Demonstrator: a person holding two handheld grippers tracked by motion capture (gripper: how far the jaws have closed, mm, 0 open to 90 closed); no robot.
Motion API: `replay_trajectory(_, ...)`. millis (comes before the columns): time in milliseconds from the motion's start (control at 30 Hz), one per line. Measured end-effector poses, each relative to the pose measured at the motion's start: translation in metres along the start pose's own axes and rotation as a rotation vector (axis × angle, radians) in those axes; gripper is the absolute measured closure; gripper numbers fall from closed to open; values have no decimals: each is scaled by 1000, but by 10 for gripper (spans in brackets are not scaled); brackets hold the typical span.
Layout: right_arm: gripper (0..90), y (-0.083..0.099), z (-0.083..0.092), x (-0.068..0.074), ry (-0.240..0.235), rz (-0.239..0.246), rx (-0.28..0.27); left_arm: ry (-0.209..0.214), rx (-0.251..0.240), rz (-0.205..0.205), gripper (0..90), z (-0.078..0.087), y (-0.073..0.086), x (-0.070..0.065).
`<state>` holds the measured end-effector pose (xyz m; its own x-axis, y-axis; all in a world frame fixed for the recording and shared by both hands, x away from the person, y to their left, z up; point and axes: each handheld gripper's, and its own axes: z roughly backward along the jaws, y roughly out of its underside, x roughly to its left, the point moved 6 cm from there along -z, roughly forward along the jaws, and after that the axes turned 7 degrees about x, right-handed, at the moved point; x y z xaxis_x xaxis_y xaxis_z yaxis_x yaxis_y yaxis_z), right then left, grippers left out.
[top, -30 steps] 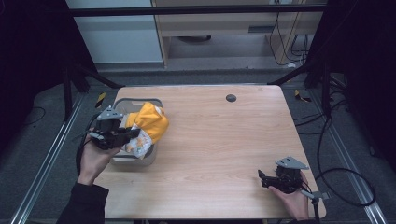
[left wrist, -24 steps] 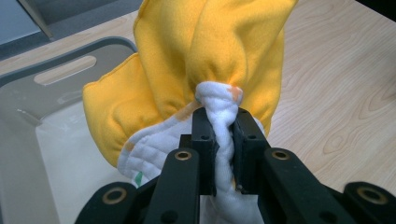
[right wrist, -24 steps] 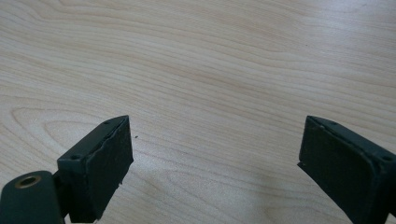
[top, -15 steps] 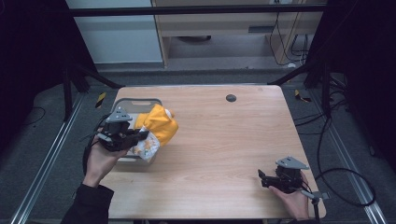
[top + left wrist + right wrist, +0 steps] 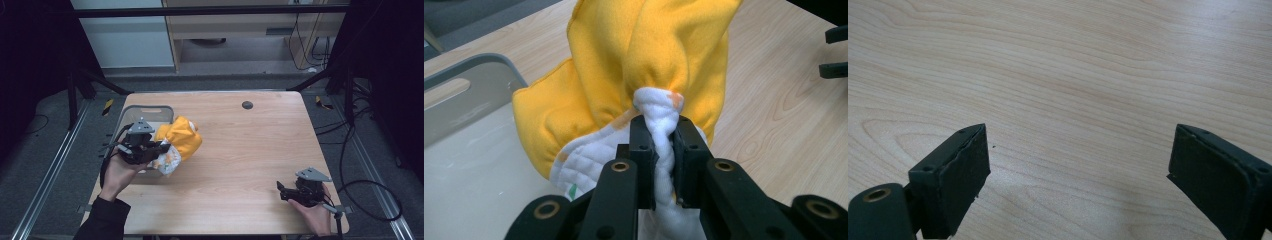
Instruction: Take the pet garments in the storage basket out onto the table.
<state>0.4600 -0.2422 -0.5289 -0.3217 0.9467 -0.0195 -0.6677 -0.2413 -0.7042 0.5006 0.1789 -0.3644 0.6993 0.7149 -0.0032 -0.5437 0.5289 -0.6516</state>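
One garment in play: yellow and white cloth (image 5: 644, 65) bunched up, pinched at its white quilted edge by the left gripper (image 5: 663, 150), fingers (image 5: 642, 160) clamped tight on the fold. Hanging over the grey bin's (image 5: 131, 116) right rim, spilling onto the worktop (image 5: 250, 155). Far right, right gripper (image 5: 281, 190) resting near the front edge, fingers (image 5: 955, 175) spread wide, well apart from the cloth. Left hand plainly the nearer.

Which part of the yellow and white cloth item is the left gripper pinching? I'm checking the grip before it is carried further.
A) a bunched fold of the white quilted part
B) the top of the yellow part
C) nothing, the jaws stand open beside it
A: in the left gripper view the left gripper has its jaws shut on a bunched white quilted fold of the cloth item, with the yellow part beyond.
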Motion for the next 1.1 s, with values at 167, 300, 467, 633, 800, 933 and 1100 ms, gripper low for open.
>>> replay_trajectory(167, 93, 0, 0, 0, -2, 3, -2, 12, 1, -11, 810, -5, -4, -7)
replay_trajectory(300, 94, 0, 0, -1, 3, 4, -2, 22, 6, -20, 810, -10, -6, -12)
replay_trajectory(467, 92, 0, 0, -1, 2, 5, -5, 40, 7, -33, 810, -17, -9, -19)
replay_trajectory(633, 92, 0, 0, -1, 3, 4, -6, 50, 16, -45, 810, -24, -10, -25)
replay_trajectory(800, 92, -1, 0, -1, 3, 4, -8, 62, 29, -56, 810, -32, -10, -30)
replay_trajectory(933, 92, 0, 0, -1, 5, 6, -8, 74, 32, -58, 810, -37, -9, -34)
replay_trajectory(1100, 92, 0, 0, -1, 4, 5, -9, 85, 39, -68, 810, -43, -10, -39)
